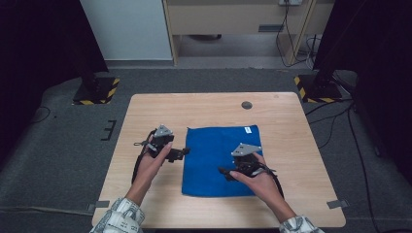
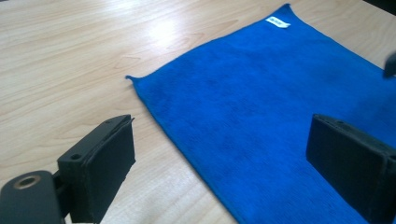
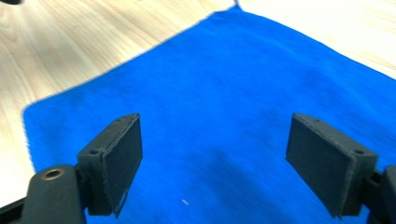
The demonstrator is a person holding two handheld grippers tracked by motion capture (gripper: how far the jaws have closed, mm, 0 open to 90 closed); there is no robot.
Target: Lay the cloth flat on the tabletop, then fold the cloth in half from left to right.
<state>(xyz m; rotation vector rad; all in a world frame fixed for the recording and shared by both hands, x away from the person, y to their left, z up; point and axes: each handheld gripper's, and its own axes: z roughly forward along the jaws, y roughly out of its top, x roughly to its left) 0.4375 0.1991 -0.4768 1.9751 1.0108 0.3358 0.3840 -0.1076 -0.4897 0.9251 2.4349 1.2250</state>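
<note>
my table (image 1: 145, 204) is a pale wooden top with a dark round hole (image 1: 247, 105) near its far edge. a blue cloth (image 1: 209, 160) lies flat on it, white label (image 1: 248, 129) at the far right corner.

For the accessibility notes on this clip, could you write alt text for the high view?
A blue cloth lies flat on a wooden table. The right gripper is held over its near part, jaws open, and the left gripper at its left edge, also open.
</note>
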